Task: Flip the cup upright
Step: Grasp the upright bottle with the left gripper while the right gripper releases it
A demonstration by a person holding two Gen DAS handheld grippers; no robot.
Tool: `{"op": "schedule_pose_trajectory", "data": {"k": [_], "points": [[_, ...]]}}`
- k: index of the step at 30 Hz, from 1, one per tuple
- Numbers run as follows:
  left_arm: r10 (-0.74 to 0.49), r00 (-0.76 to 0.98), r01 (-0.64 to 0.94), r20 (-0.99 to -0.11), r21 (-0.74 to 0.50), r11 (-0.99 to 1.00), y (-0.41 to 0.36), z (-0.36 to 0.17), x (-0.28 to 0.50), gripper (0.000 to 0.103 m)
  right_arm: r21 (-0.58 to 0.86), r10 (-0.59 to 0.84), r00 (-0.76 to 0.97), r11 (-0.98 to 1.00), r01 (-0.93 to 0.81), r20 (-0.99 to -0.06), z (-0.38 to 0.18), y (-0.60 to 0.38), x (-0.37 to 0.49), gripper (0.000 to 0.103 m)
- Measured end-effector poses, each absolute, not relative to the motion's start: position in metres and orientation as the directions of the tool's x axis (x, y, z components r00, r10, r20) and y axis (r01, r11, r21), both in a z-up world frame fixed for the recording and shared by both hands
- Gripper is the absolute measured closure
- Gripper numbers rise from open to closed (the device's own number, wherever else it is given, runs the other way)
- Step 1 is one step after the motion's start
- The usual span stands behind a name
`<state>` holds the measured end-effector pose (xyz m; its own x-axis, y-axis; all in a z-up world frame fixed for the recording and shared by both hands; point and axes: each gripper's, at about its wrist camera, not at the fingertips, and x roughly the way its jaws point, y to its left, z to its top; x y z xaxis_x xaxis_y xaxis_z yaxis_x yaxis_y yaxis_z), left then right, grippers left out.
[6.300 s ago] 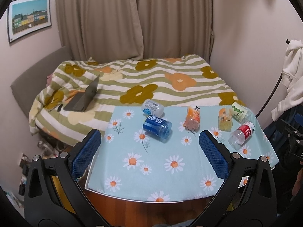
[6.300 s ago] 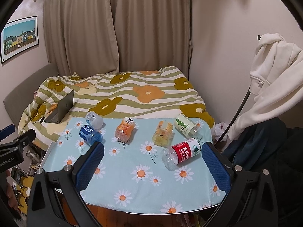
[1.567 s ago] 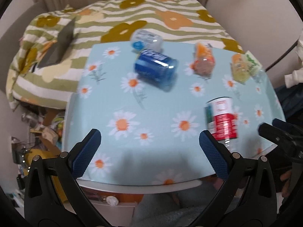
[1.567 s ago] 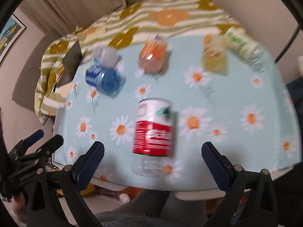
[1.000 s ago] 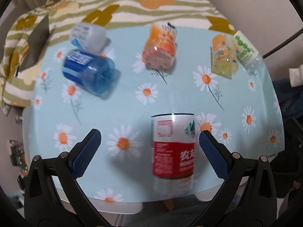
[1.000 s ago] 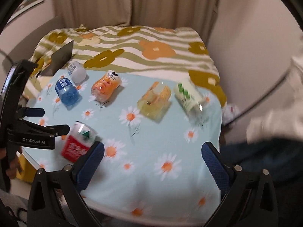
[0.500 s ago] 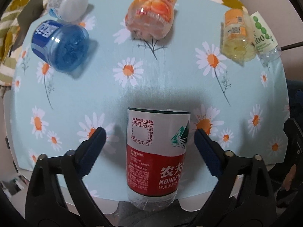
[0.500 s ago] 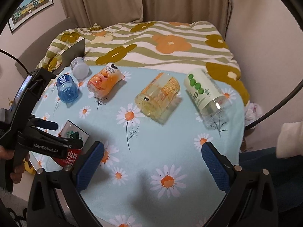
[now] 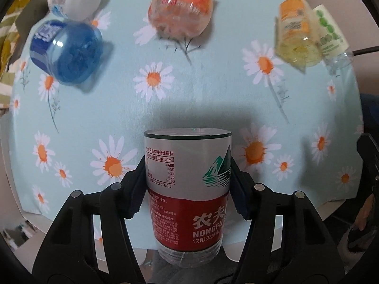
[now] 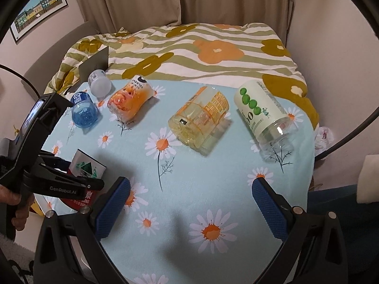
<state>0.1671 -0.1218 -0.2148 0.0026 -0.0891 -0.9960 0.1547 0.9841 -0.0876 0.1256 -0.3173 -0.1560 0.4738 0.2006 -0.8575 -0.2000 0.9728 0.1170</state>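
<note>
A: Lying on its side near the front edge of the tabletop point(image 9: 213, 99), the red-labelled cup point(image 9: 187, 187) was found clamped between the jaws of the left gripper point(image 9: 187, 189), with both pads pressed against its label.

B: Was that grip seen half a second before?

A: It was not. The same jaws had then been spread wide on either side of the cup, with clear gaps. They were since drawn in until contact was made on both sides, so the cup is judged to be secured for turning.

B: And the right gripper point(image 10: 189, 203)?

A: Its jaws were held wide apart with nothing between them, over bare daisy cloth well away from the cup.

B: What was left to be done?

A: The flip itself, it is judged: the cup had not been raised or rotated yet. A lift and a quarter turn would be called for before it could be set on its base.

B: What else was noted around it?

A: Further back, the blue cup point(image 9: 66, 54), the orange cup point(image 9: 182, 7), the yellow cup point(image 10: 199, 120) and the green-dotted cup point(image 10: 265, 116) were seen on their sides, well apart from the held one.
</note>
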Motion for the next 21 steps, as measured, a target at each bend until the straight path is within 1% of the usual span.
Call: {"op": "schedule_pose_trajectory", "data": {"k": [2, 6, 8, 10, 12, 15, 19, 21], "points": [[-0.112, 0.038, 0.159, -0.993, -0.105, 0.982, -0.117, -0.197, 0.165, 0.037, 0.117, 0.201, 0.483, 0.973, -0.198, -0.852, -0.150, -0.317, 0.125, 0.000], [-0.177, 0.169, 0.158, -0.970, -0.151, 0.976, -0.110, -0.160, 0.152, 0.037, 0.124, 0.206, 0.510, 0.974, -0.191, -0.835, -0.133, -0.320, 0.121, 0.000], [-0.207, 0.283, 0.155, -0.937, -0.168, 0.974, -0.107, -0.141, 0.145, 0.037, 0.132, 0.211, 0.527, 0.974, -0.184, -0.823, -0.125, -0.321, 0.118, 0.000], [-0.209, 0.395, 0.150, -0.895, -0.161, 0.975, -0.099, -0.133, 0.139, 0.037, 0.136, 0.210, 0.536, 0.975, -0.175, -0.818, -0.122, -0.321, 0.116, 0.000], [-0.211, 0.480, 0.141, -0.852, -0.162, 0.977, -0.094, -0.130, 0.139, 0.037, 0.150, 0.218, 0.540, 0.975, -0.166, -0.813, -0.121, -0.321, 0.114, 0.000], [-0.212, 0.611, 0.134, -0.763, -0.164, 0.977, -0.090, -0.133, 0.130, 0.037, 0.160, 0.223, 0.546, 0.974, -0.161, -0.807, -0.121, -0.321, 0.112, 0.000], [-0.217, 0.694, 0.141, -0.687, -0.165, 0.976, -0.093, -0.148, 0.132, 0.037, 0.119, 0.196, 0.559, 0.978, -0.172, -0.805, -0.125, -0.315, 0.106, 0.000], [-0.207, 0.714, 0.147, -0.669, -0.146, 0.978, -0.097, -0.158, 0.131, 0.037, 0.094, 0.180, 0.562, 0.979, -0.178, -0.807, -0.128, -0.311, 0.103, 0.000]]}}
